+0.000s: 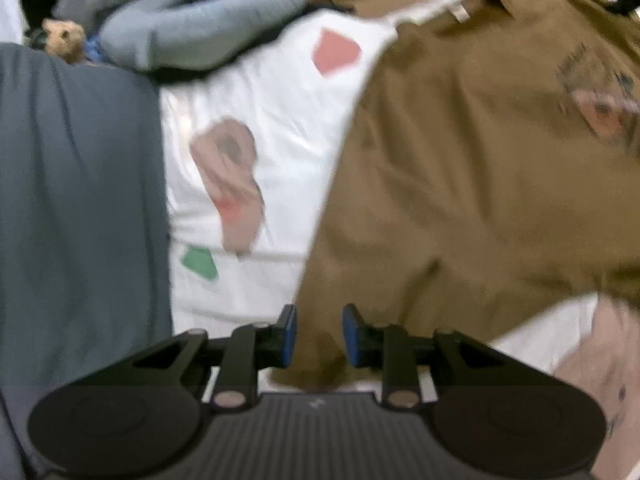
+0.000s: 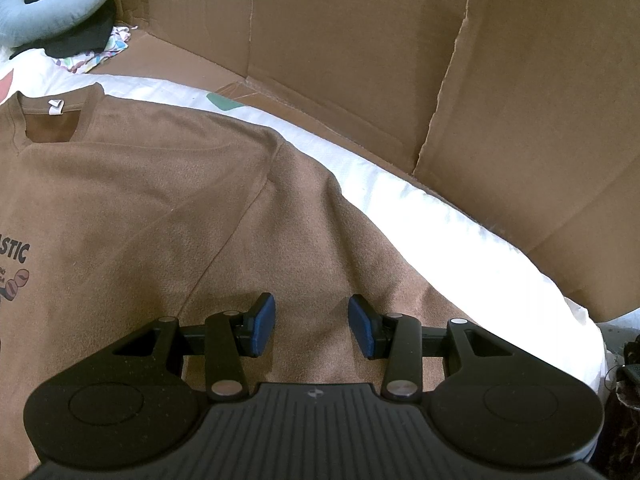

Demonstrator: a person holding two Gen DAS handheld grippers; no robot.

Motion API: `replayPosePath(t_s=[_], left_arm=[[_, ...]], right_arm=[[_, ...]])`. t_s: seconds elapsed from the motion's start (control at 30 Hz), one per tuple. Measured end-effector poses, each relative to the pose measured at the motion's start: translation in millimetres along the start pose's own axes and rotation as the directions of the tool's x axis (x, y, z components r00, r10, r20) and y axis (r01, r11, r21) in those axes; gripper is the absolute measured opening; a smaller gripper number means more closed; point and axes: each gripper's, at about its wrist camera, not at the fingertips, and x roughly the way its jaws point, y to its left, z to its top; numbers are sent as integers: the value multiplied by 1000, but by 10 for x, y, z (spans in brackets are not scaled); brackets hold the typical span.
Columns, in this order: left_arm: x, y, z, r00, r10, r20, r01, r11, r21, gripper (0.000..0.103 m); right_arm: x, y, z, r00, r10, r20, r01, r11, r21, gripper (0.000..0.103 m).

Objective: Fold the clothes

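So the brown t-shirt is laid out flat, print side up, on a white sheet with coloured shapes and animal pictures on it, most likely a bed, though that can't be confirmed. The collar with its small white tag is seen at the far end, and one sleeve is spread toward the sheet's edge. The right tongs are held just above that sleeve, jaws apart with nothing pinched between the blue pads. The left tongs are parted a bit less, and only the shirt's side edge is seen in the gap; the picture is blurry, but no cloth looks clamped. It's judged that the spreading step is about finished and no fold has been made yet. For the next move, a sleeve or side edge would need to be pinched on both layers and carried across toward the middle, with the other tongs keeping the body flat. Further out, a grey cloth lies just beside the left edge, a light-blue neck pillow sits at the far corner, and a cardboard wall stands behind the sheet.
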Motion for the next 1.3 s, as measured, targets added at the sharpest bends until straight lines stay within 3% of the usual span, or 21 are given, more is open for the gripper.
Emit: replayPosePath(t_s=[0.4, 0.47, 0.6, 0.7, 1.2, 1.3], left_arm=[[316, -253, 309, 991, -121, 56, 128, 980, -152, 27], [390, -282, 317, 987, -152, 58, 160, 969, -189, 31], [469, -422, 281, 978, -211, 10, 210, 965, -157, 33], [438, -431, 183, 971, -238, -16, 232, 960, -157, 25], [110, -467, -478, 939, -293, -179, 270, 952, -145, 24], [-39, -356, -555, 946, -275, -172, 249, 956, -158, 24]], right_arm=[[26, 17, 32, 1000, 6, -7, -6, 1000, -2, 48], [27, 15, 32, 1000, 6, -7, -6, 1000, -2, 48], [28, 14, 27, 1000, 8, -7, -8, 1000, 0, 48], [28, 10, 28, 1000, 9, -7, -9, 1000, -2, 48], [-61, -18, 69, 1000, -8, -9, 8, 1000, -23, 48], [-124, -80, 84, 1000, 5, 4, -5, 1000, 7, 48]])
